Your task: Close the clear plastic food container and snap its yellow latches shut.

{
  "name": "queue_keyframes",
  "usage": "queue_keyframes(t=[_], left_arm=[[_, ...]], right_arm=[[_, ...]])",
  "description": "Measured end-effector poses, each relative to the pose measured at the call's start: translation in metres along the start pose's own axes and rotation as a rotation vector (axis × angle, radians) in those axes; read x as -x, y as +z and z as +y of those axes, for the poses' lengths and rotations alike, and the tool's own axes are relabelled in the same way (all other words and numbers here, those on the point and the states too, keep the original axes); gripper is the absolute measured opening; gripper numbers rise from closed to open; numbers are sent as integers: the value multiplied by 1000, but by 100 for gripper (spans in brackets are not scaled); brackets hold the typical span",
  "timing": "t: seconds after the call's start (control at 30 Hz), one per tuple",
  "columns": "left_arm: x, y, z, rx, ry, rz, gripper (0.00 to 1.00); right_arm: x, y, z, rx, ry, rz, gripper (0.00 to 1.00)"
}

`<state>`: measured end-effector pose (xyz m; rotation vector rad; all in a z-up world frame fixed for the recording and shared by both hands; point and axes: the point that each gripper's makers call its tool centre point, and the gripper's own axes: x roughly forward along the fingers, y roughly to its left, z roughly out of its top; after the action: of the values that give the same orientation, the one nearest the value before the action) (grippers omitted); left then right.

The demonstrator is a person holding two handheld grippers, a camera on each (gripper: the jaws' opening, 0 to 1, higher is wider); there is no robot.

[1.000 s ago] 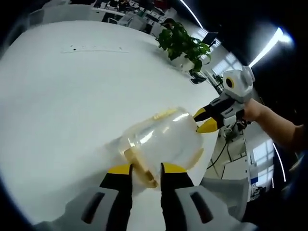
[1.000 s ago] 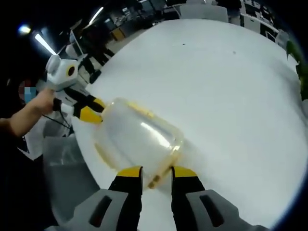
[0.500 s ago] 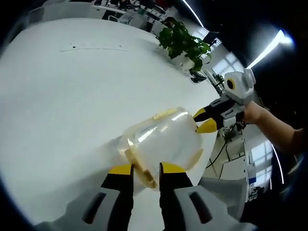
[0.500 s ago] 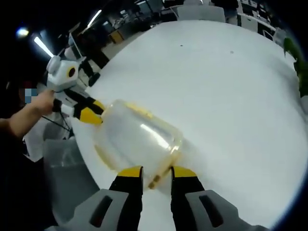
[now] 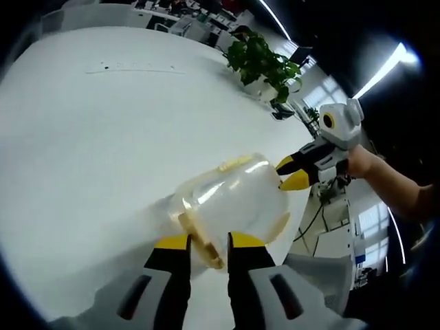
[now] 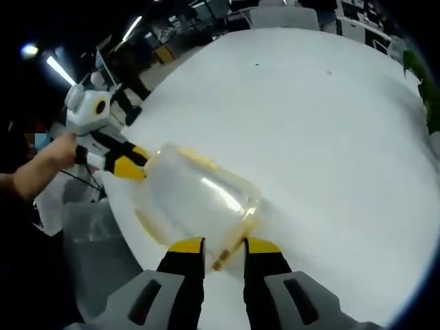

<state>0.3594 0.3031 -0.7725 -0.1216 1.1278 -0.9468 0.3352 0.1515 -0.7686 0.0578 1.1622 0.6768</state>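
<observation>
both grippers pinching the end latches, container sitting closed on the table

almost nothing is changing since a second ago: the container and both grippers are staying put, and only the right gripper view is drifting a little, which is the camera shifting, not the things.

the clear plastic food container (image 5: 230, 203) is lying on the white table (image 5: 89, 130), near its edge, with its lid apparently already on. the left gripper (image 5: 207, 242) is pinching a yellow latch (image 5: 199, 240) at the near end, jaws drawn close on either side of it. the right gripper (image 6: 222, 245) is doing the same at the opposite end, jaws narrowed around the latch (image 6: 223, 258) there, and it is also appearing in the left gripper view at the far side of the container, held by a hand (image 5: 363, 159).

judging the progress: the closing step is looking done, and the work is now sitting in the latching. whether these two end latches are fully clicking home cannot be told. a long-side latch (image 5: 235, 163) is also showing along the rim, and its state is unclear too, so some snapping is likely remaining.

a potted plant (image 5: 261, 62) is standing well apart.
</observation>
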Motion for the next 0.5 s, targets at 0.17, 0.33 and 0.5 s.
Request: queue_keyframes(t=[0.17, 0.33, 0.5], left_arm=[[0, -1, 0, 7, 2, 2, 16], [0, -1, 0, 13, 5, -11, 16], [0, 0, 1, 23, -5, -5, 16]], right_arm=[[-1, 0, -1, -3, -3, 15, 19], [-1, -1, -1, -22, -7, 12, 18], [0, -3, 1, -61, 6, -8, 16]])
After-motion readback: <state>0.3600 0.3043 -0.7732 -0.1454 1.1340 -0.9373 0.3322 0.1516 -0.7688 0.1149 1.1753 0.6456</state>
